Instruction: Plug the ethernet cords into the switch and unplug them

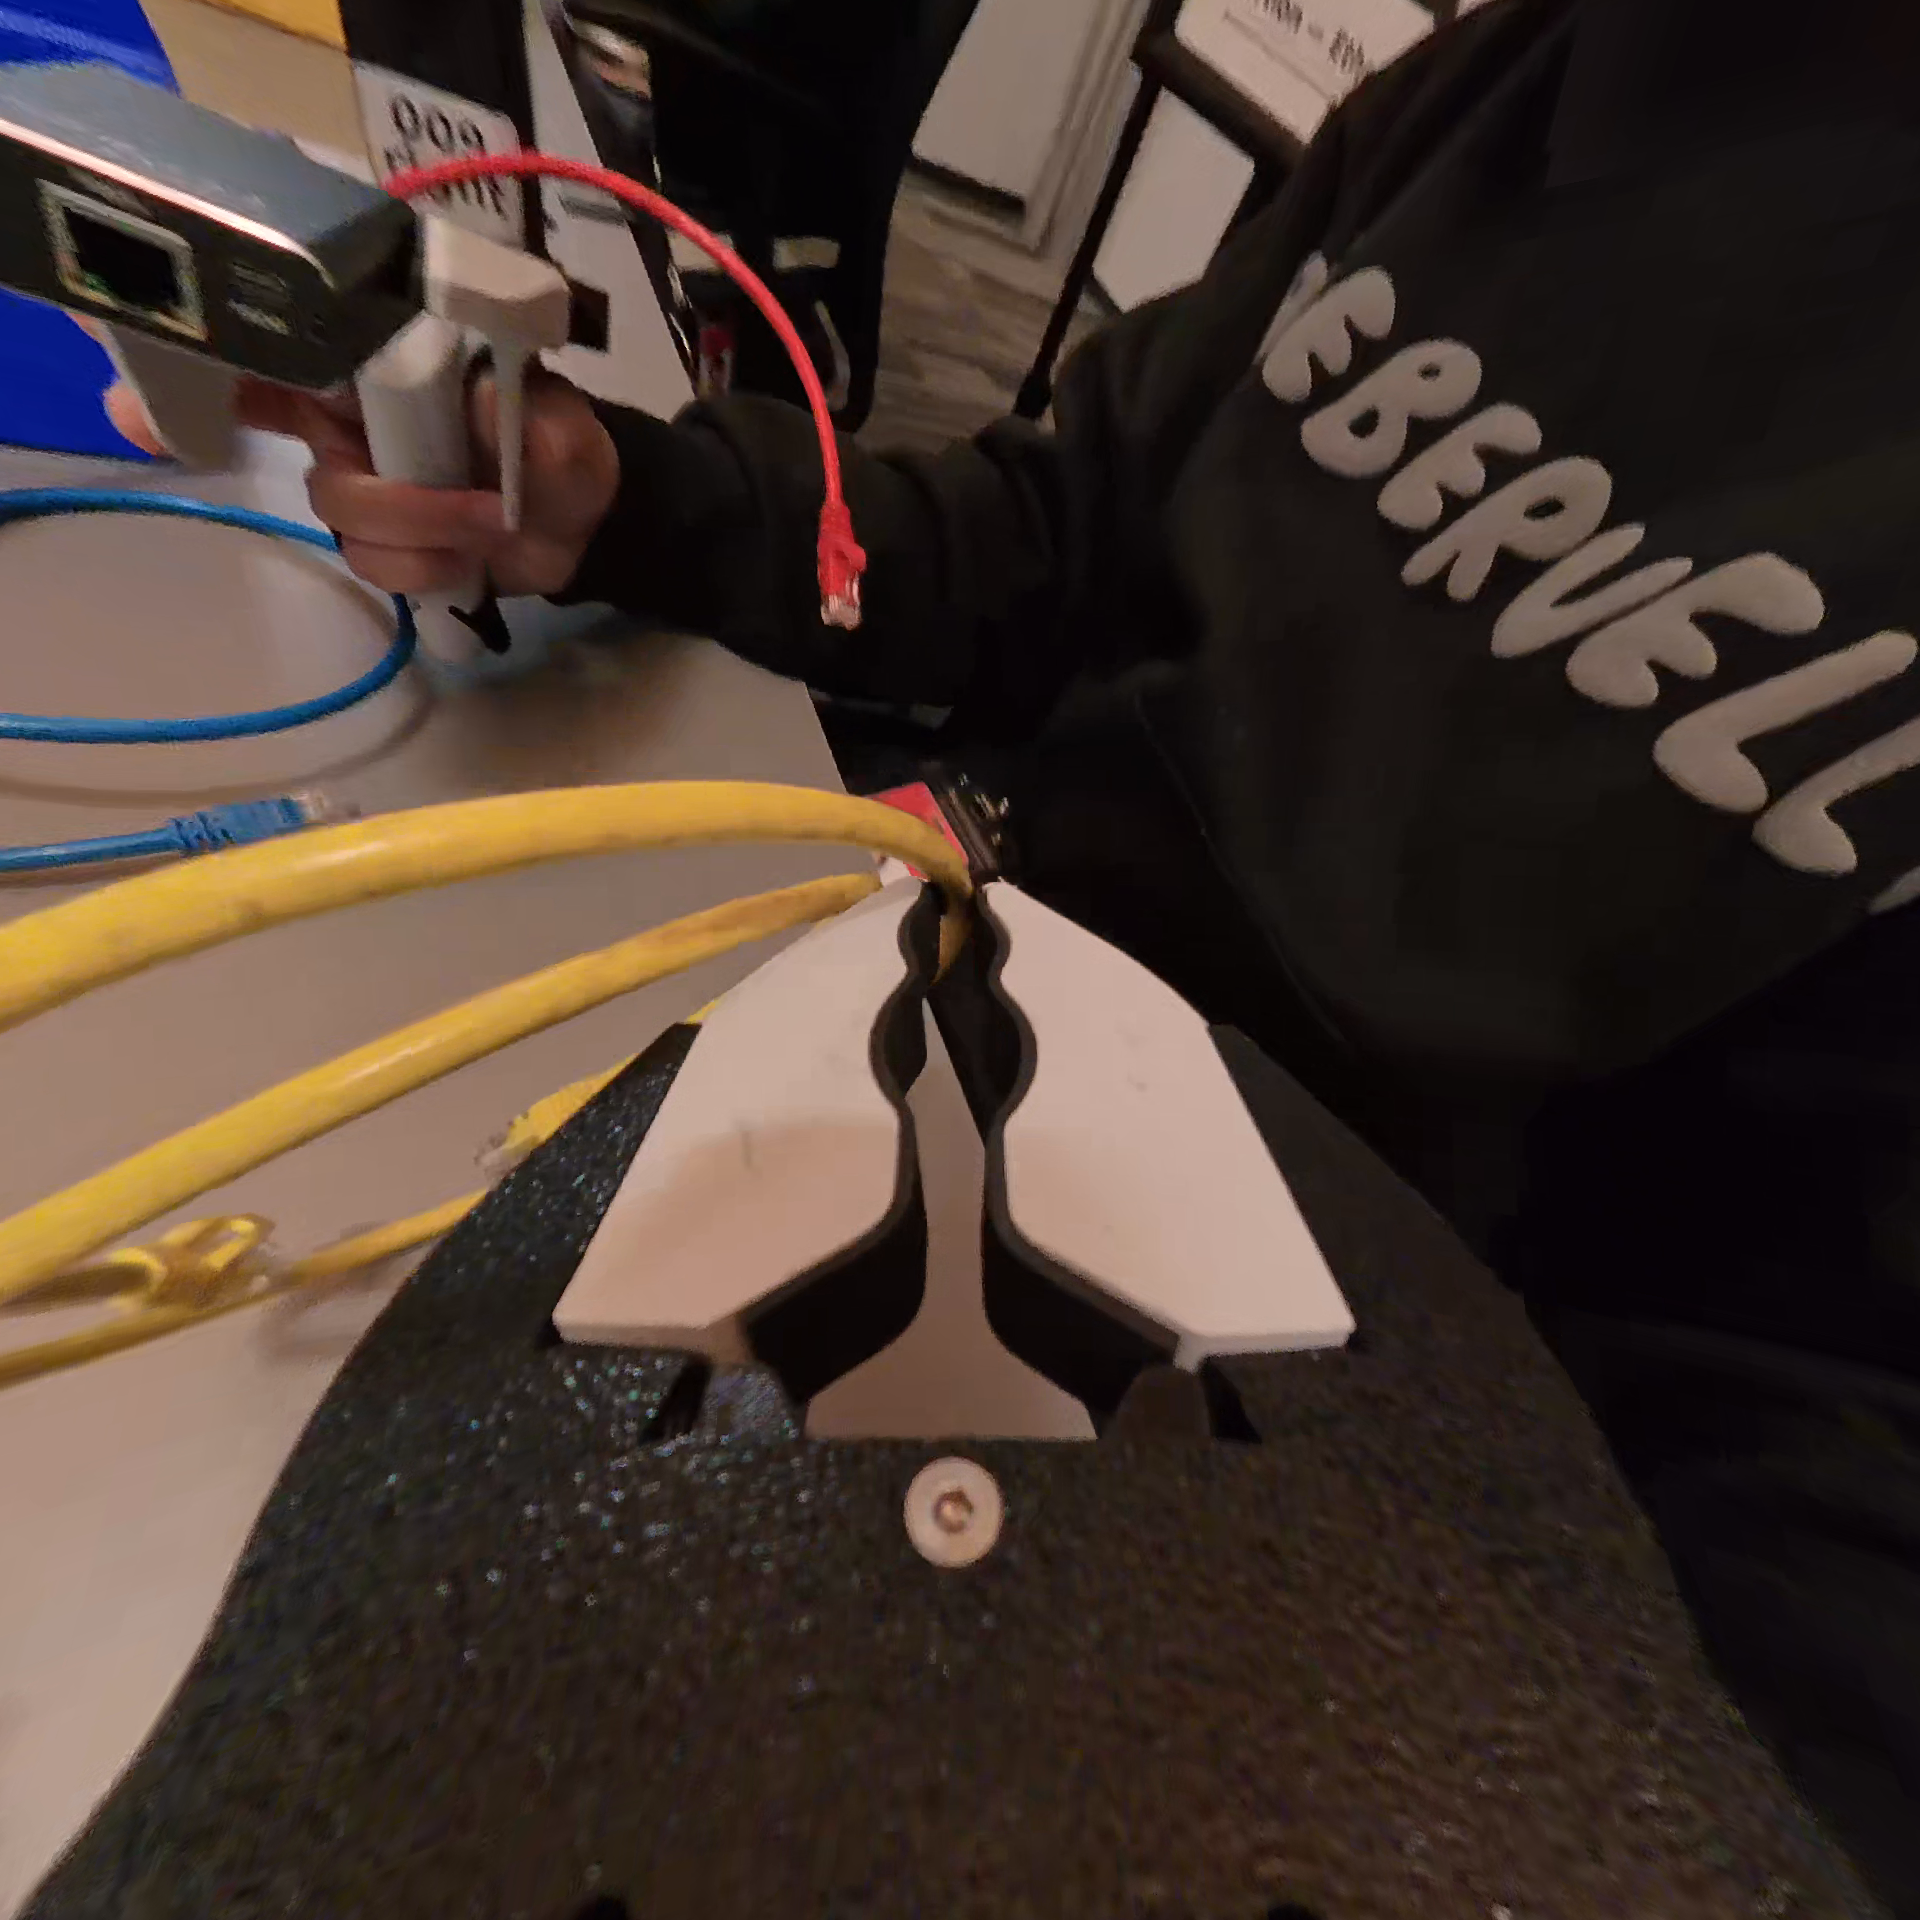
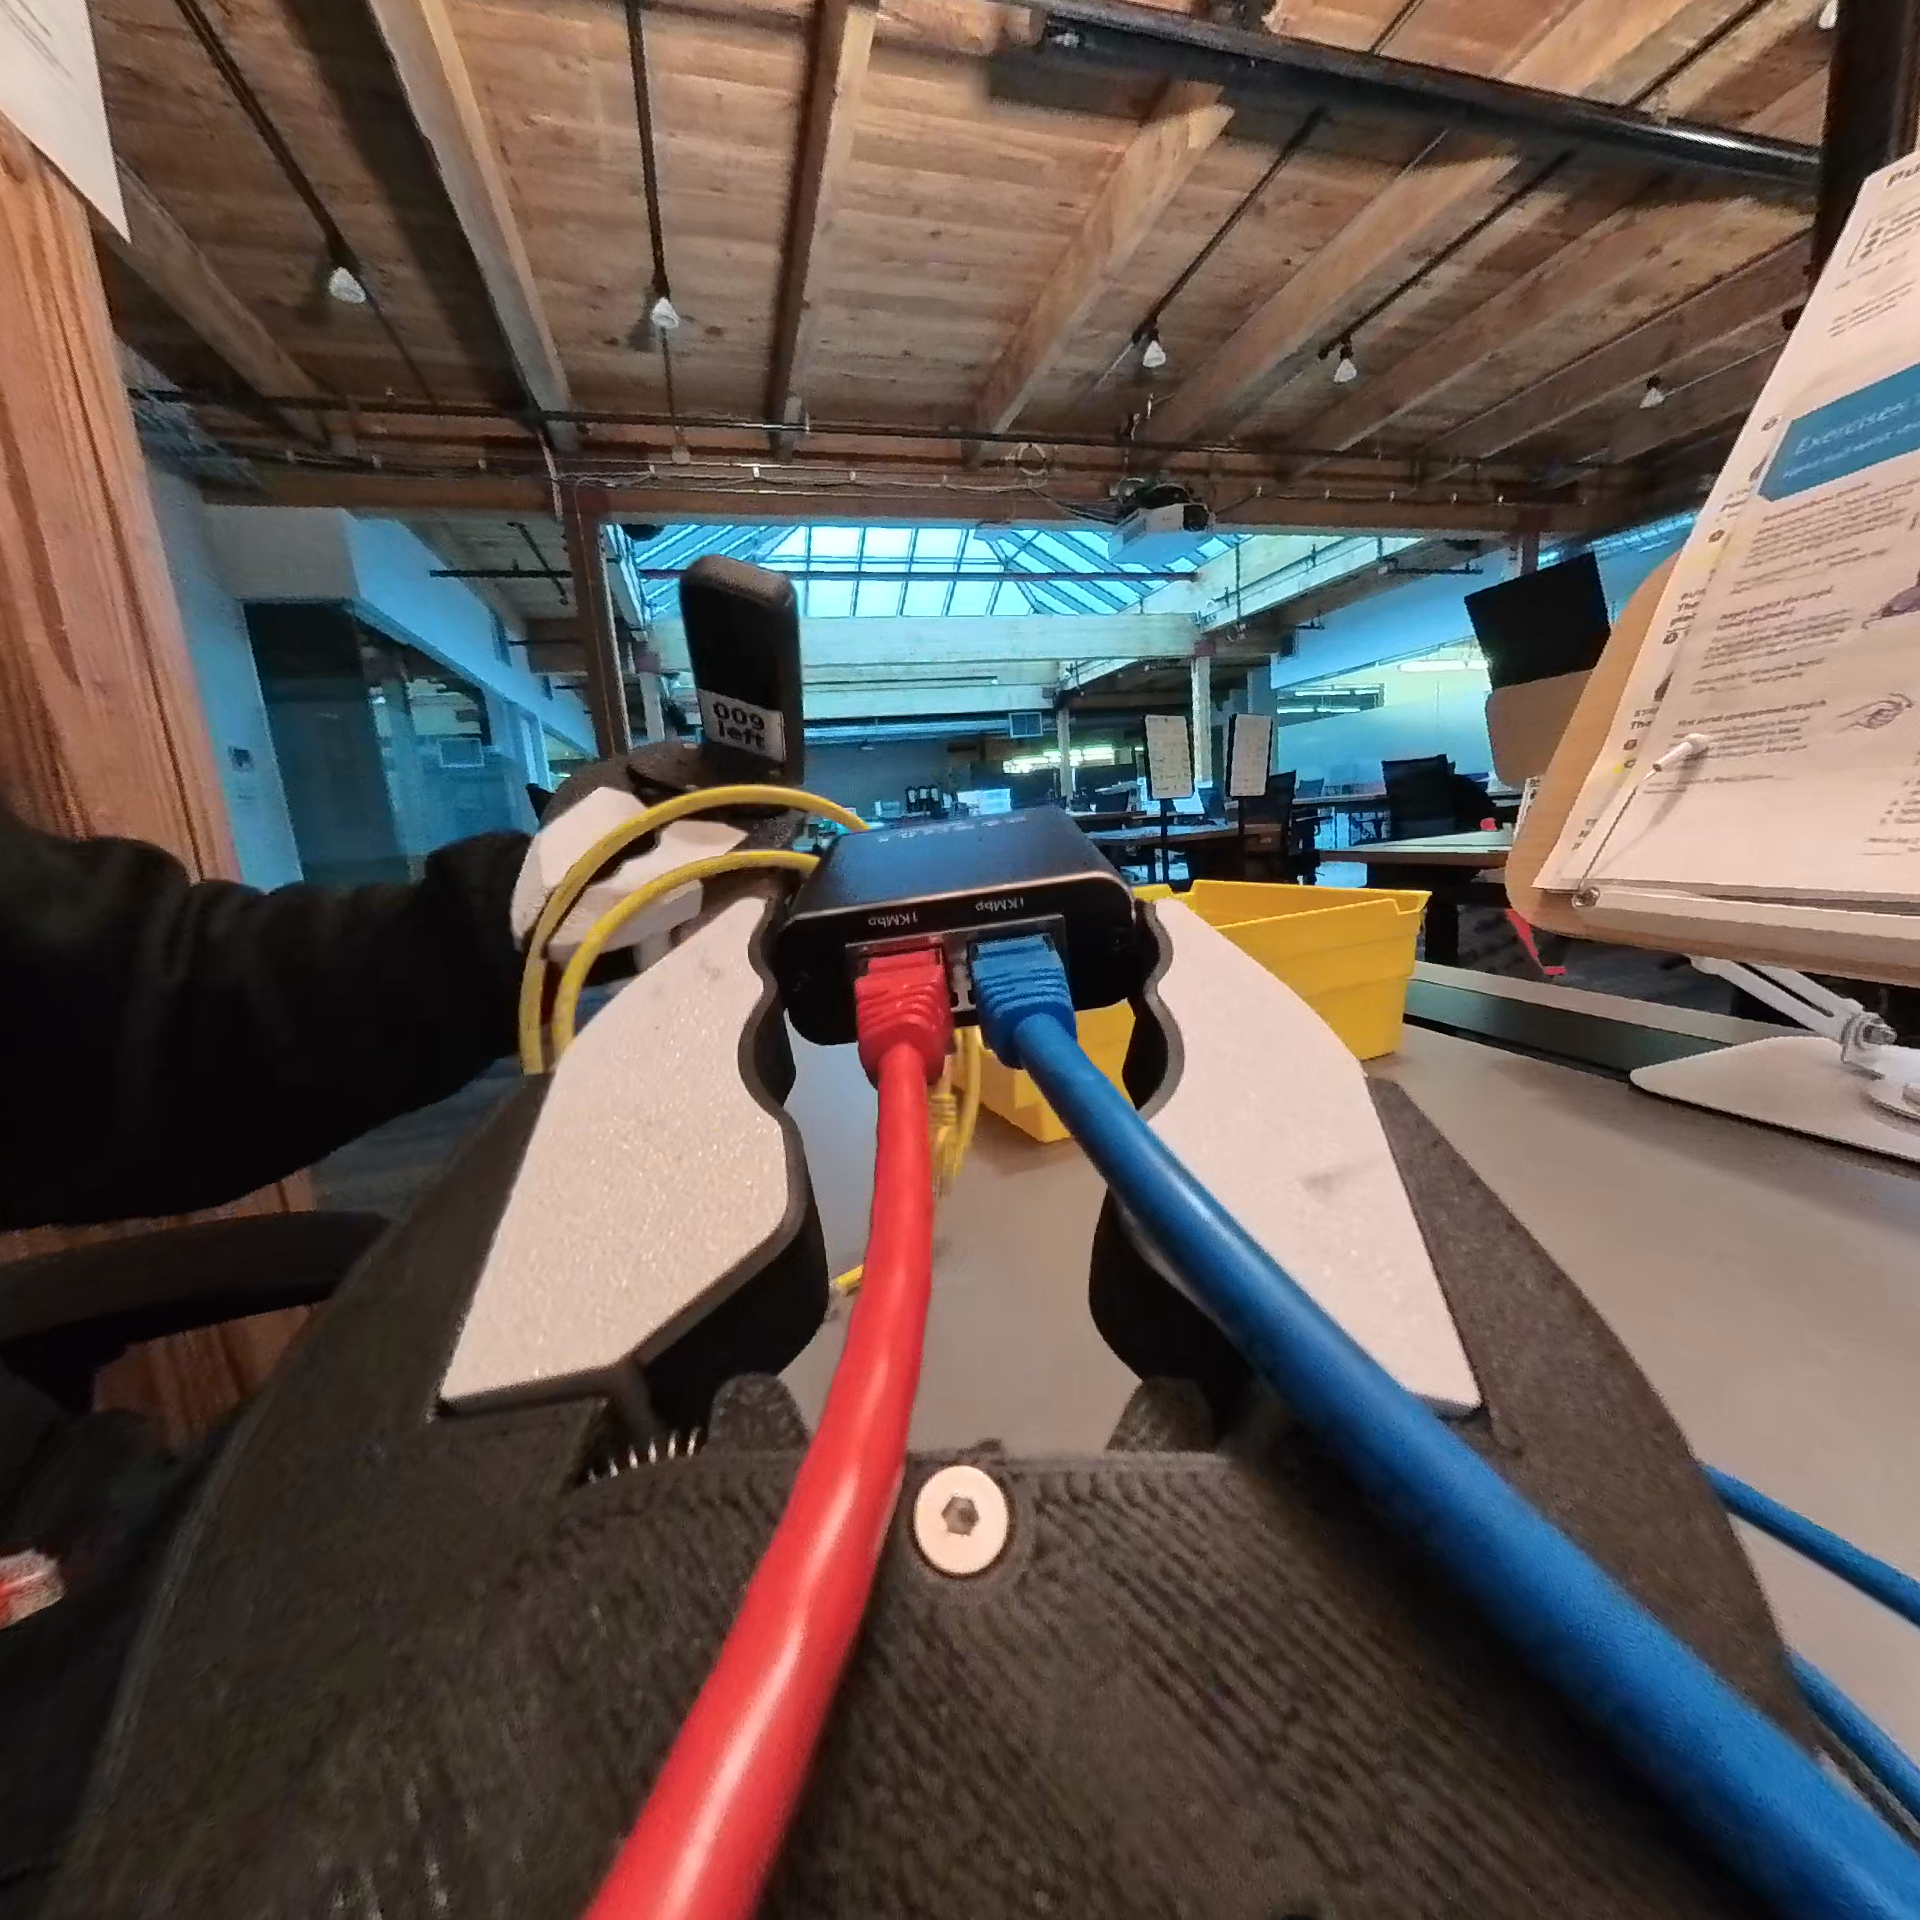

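Red cord (image 2: 899,1013) and blue cord (image 2: 1023,982) seated in switch (image 2: 956,904), clamped between right gripper (image 2: 961,997) fingers; yellow cord (image 1: 416,842) pinched in left gripper (image 1: 951,925), unplugged yet.

surface: grey table (image 1: 644,727) | on it: blue cord (image 1: 312,707), yellow cord (image 1: 312,1101), yellow bin (image 2: 1320,956)

A yellow bin (image 2: 1311,951) sits on the grey table (image 2: 1621,1247), perhaps plastic.
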`<state>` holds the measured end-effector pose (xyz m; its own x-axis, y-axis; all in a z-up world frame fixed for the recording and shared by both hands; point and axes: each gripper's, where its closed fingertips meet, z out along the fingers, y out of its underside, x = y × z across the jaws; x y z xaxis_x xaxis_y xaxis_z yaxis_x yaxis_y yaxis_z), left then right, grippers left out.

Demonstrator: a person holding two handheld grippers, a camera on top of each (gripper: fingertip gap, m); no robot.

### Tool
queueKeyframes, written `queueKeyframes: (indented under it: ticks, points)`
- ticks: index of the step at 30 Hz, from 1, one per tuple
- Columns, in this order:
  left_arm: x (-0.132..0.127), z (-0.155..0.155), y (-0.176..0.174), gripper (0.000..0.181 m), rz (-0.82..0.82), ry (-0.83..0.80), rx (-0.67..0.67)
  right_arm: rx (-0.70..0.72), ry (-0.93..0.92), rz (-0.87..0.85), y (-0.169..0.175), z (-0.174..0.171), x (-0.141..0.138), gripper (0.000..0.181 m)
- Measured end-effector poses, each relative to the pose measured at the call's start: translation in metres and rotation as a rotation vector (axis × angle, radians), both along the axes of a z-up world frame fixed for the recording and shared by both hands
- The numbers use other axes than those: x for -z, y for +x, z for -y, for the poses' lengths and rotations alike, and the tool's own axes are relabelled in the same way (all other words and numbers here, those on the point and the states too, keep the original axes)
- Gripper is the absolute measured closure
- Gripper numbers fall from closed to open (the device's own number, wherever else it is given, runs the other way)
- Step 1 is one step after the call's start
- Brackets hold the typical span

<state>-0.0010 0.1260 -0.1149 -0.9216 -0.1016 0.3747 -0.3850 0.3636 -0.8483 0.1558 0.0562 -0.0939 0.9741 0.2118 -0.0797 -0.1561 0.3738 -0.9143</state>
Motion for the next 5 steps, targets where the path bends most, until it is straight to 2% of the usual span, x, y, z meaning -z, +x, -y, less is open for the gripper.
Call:
queueKeyframes:
  ticks: [3,5]
  points:
    - [0.009,-0.008,-0.012,0.176,-0.005,0.099,0.064,-0.001,-0.005,0.003,0.000,0.000,0.001,0.118]
    - [0.017,-0.014,-0.014,0.176,0.069,0.208,0.072,0.001,-0.006,0.004,0.000,0.000,0.001,0.118]
